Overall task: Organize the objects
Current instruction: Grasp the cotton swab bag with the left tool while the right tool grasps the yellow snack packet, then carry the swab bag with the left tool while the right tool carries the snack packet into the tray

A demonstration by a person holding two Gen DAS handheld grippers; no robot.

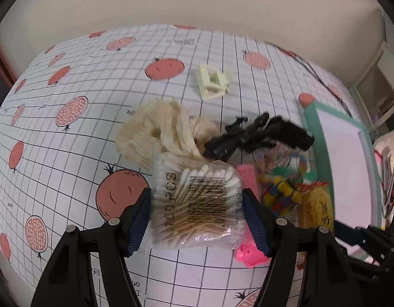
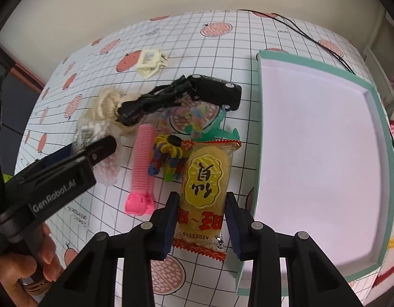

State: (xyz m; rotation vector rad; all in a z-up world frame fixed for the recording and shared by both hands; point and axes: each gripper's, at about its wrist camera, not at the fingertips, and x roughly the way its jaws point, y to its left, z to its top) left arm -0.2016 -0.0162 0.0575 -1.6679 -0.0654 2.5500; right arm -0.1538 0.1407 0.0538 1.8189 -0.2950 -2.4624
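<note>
My left gripper (image 1: 197, 217) has its jaws on both sides of a clear bag of cotton swabs (image 1: 197, 199), touching it. It also shows in the right wrist view (image 2: 94, 151). My right gripper (image 2: 200, 220) is closed on a yellow snack packet (image 2: 204, 189) beside the teal box (image 2: 375, 138). Behind lie a pink hair roller (image 2: 142, 168), a colourful bead toy (image 2: 168, 158), a black toy car (image 2: 217, 90), a black hair clip (image 2: 150, 102), a cream scrunchie (image 1: 158, 130) and a cream claw clip (image 1: 213, 81).
The table has a white grid cloth with pomegranate prints (image 1: 69, 102). The teal box has a white inside and stands at the right. A black cable (image 2: 312, 38) runs along the far right of the table. A wall lies behind.
</note>
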